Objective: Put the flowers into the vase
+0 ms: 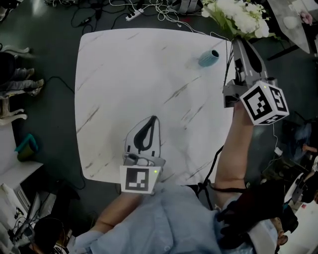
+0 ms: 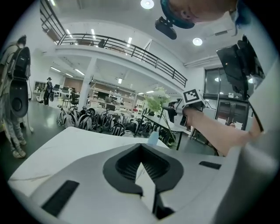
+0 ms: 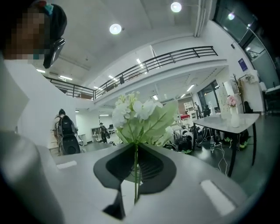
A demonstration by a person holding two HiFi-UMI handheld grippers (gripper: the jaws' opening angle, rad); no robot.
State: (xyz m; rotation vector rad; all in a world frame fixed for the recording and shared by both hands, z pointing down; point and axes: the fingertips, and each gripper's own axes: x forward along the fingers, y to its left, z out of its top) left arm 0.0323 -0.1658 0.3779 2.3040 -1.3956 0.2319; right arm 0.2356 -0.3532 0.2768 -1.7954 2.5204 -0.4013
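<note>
A bunch of white flowers with green leaves (image 1: 238,17) hangs past the far right corner of the white marble table (image 1: 124,74). My right gripper (image 1: 237,40) is shut on the thin green stems, and the blooms (image 3: 138,116) stand up just beyond its tips (image 3: 136,148). A small blue vase (image 1: 208,58) stands on the table near that corner, to the left of the right gripper and apart from it. My left gripper (image 1: 154,119) is over the table's near part, shut and empty (image 2: 141,151). From it I see the vase (image 2: 153,138) and the flowers (image 2: 157,98) ahead.
Cables and a power strip (image 1: 134,14) lie on the dark floor beyond the table. A second table (image 3: 232,118) with a vase of pink flowers stands to the right. A person with a backpack (image 2: 17,87) stands far left.
</note>
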